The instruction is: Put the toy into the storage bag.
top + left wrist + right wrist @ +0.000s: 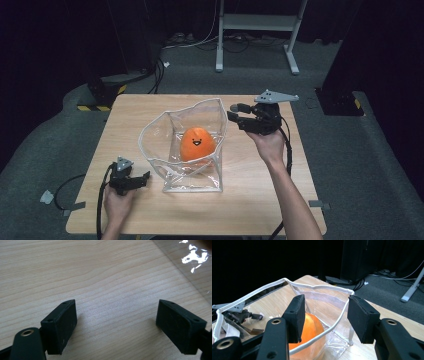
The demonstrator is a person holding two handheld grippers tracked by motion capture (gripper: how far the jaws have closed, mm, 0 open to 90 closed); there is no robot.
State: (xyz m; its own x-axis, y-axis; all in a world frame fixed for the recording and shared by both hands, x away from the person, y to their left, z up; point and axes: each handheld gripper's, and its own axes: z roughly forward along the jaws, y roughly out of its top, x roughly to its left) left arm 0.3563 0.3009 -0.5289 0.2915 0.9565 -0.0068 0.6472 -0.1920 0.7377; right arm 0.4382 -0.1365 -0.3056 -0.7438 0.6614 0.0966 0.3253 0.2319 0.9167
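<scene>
We see clear bag (186, 145) standing open mid-bench (260, 200), orange plush toy (197, 144) inside, upright. Our right gripper (234, 112) hovers just beside bag's far right rim corner, jaws apart, nothing between; in right gripper view, white rim (329, 327) runs below and ahead of right gripper. Our left gripper (145, 178) rests low near bag's near left base, jaws apart, nothing held. We judge right gripper nearer rim; rim lies leftward of it.

Grey carpet (350, 165), black curtains (50, 45), white desk frame (257, 22) behind.
</scene>
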